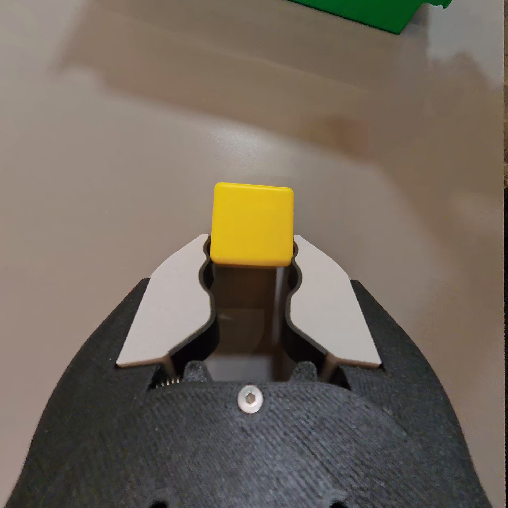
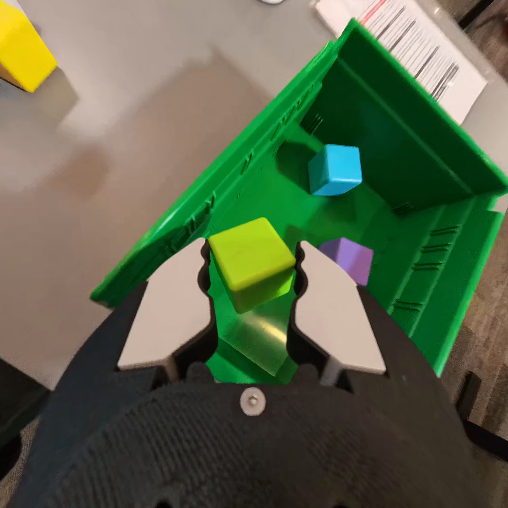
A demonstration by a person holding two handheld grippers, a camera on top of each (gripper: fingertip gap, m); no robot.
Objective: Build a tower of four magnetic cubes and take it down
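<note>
Gripping a yellow cube point(image 1: 251, 224) in the left gripper point(image 1: 251, 247), jaws pinching it at the very tips, cube sitting square and centred, hanging over bare grey bench point(image 1: 110, 165); green bin point(image 1: 384, 13) edging in far ahead to the right, well apart. Gripping a lime cube point(image 2: 248, 261) in the right gripper point(image 2: 251, 264), jaws clamped on two sides, cube twisted corner-down, hanging over the bin floor point(image 2: 398, 247) near its closer end. Lying inside already: blue cube point(image 2: 334, 169) farther in, purple cube point(image 2: 349, 257) just right of the jaws. Peeking from behind the bin: printed sheet point(image 2: 439, 55).
</note>
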